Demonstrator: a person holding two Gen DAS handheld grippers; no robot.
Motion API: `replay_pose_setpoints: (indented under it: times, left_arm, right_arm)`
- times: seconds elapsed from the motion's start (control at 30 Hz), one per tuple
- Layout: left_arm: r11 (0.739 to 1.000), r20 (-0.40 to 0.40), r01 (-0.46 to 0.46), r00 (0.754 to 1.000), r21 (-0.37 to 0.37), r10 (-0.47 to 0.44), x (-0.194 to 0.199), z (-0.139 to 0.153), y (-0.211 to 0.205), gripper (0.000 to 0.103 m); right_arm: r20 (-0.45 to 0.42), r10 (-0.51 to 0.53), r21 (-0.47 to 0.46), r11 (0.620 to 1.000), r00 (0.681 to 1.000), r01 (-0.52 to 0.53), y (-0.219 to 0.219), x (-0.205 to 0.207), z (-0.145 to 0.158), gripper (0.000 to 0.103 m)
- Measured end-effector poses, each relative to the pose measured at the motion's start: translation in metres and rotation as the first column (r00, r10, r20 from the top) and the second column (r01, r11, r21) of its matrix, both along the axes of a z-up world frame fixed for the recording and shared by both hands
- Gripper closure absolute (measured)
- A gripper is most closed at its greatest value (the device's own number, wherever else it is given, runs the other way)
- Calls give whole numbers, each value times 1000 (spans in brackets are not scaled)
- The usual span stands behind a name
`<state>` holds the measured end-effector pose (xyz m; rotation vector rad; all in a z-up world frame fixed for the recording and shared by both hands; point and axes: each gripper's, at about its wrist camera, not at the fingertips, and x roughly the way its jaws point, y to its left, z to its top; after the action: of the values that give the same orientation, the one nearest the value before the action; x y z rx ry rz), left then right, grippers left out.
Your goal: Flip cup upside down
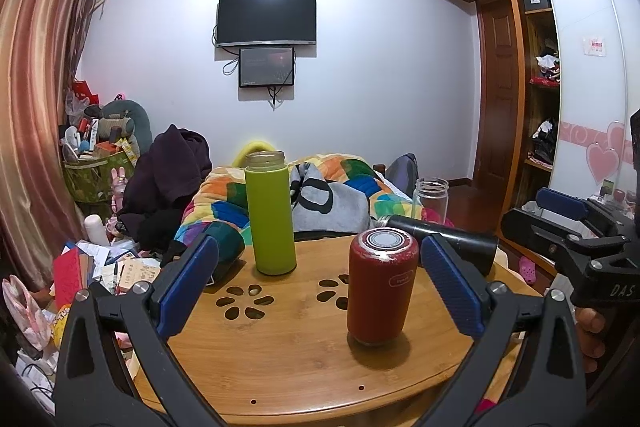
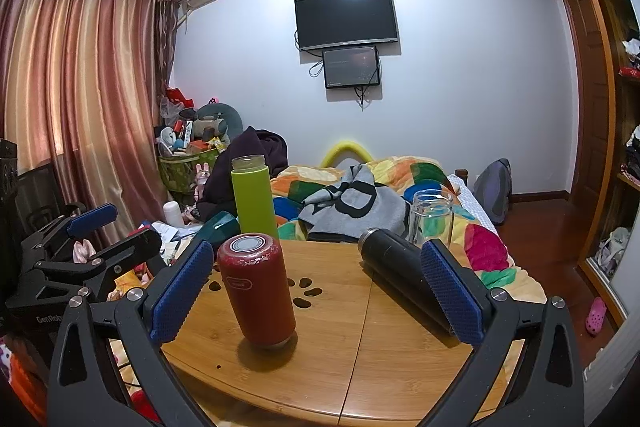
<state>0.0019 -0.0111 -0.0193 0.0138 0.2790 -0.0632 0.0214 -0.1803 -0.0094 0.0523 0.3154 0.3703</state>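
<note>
I have the left gripper (image 1: 318, 287) spread wide and empty above the near edge of the worktop (image 1: 304, 359), and the right gripper (image 2: 316, 291) just as wide, also holding nothing; neither pad touches a thing; between them stands the red cup (image 1: 382, 287), which looks already inverted, its ringed base uppermost; the cups I judge still to be turned are the green cup (image 1: 271, 213), upright and open-mouthed at the far edge, the clear glass cup (image 2: 431, 217) upright at the far right, and the black cup (image 2: 404, 277) lying on its side; I would take the green one at mid-body, squarely, lift clear before rolling the wrist, and set the rim down flat, away from the flower-shaped cut-outs (image 1: 242, 303)
</note>
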Motion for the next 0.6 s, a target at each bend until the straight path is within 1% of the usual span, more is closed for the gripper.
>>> replay_pose_setpoints:
  times: [0.3, 0.6]
  left_arm:
    - [1000, 0, 3, 1000, 2, -3, 0, 1, 0, 0]
    - [1000, -1, 5, 1000, 0, -5, 0, 3, 0, 0]
  right_arm:
    - [17, 8, -21, 1000, 1000, -7, 4, -6, 0, 0]
    - [19, 9, -21, 1000, 1000, -9, 4, -6, 1, 0]
